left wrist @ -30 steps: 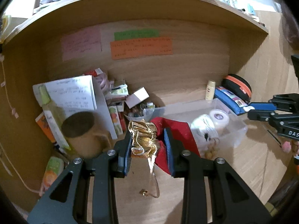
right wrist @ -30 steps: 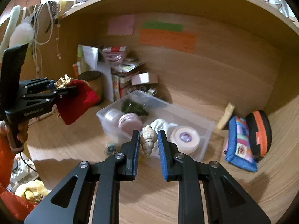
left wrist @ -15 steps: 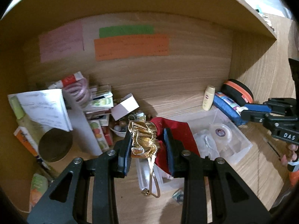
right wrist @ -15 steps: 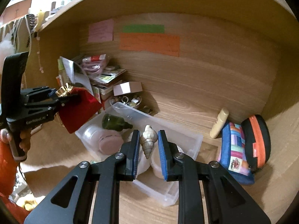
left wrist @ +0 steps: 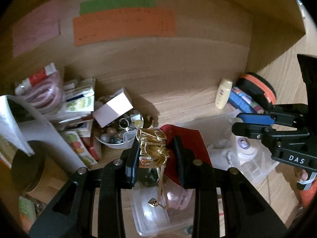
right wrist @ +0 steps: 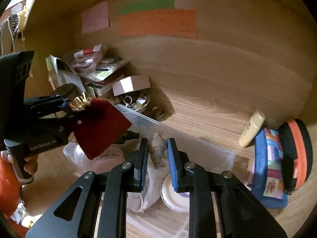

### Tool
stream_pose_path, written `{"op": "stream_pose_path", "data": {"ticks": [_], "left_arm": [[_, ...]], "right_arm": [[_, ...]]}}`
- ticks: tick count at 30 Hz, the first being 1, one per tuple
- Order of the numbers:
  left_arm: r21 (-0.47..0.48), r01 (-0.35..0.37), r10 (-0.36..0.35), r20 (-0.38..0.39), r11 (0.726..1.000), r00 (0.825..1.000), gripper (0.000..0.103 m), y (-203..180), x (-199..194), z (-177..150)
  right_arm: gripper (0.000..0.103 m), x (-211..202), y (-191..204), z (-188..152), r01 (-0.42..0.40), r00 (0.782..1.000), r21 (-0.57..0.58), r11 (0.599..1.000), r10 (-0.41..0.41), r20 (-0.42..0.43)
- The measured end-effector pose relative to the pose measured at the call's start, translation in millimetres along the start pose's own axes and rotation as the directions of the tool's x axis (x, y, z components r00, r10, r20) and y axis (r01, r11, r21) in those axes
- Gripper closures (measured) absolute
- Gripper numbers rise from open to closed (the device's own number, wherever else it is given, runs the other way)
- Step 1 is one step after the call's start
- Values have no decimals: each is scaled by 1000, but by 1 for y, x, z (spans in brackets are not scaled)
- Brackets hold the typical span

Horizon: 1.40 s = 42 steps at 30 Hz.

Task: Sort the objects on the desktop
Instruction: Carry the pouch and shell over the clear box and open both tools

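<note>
Wooden desk [right wrist: 208, 107] holding a clear plastic box [right wrist: 198, 144], a cream bottle [right wrist: 251, 129], pouches [right wrist: 269, 164] and stacked papers [left wrist: 79, 103].

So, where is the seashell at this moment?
In the right wrist view the seashell sits low in the centre, clamped in the right gripper above the clear plastic bin, with the red pouch to its left.

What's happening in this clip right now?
A person holds a gripper in each hand over a clear plastic bin in a wooden desk nook. The left gripper is shut on a red pouch with gold trim; the right gripper is shut on a spiral seashell. Neither has been released yet.
</note>
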<state>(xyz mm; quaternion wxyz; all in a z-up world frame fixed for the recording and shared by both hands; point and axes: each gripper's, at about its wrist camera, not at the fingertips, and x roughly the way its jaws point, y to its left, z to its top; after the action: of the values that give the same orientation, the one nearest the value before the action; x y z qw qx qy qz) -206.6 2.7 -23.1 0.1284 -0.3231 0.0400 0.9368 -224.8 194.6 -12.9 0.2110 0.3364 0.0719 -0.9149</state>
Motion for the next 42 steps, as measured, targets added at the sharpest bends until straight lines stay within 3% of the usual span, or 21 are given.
{"op": "stream_pose_path", "data": {"ticks": [14, 29, 36, 42], "left_arm": [[50, 13, -10, -72, 999, 997, 72, -13, 42, -3], [96, -45, 53, -91, 994, 994, 71, -20, 54, -9], [119, -69, 78, -74, 990, 994, 60, -24, 51, -9], [114, -76, 85, -70, 990, 994, 54, -21, 48, -8]], "right_arm": [[86, 52, 3, 4, 0, 994, -35, 999, -4, -108], [86, 79, 13, 1, 34, 976, -91, 995, -52, -211], [86, 81, 19, -1, 61, 971, -130, 990, -90, -223], [70, 78, 17, 0, 112, 970, -130, 985, -137, -202]]}}
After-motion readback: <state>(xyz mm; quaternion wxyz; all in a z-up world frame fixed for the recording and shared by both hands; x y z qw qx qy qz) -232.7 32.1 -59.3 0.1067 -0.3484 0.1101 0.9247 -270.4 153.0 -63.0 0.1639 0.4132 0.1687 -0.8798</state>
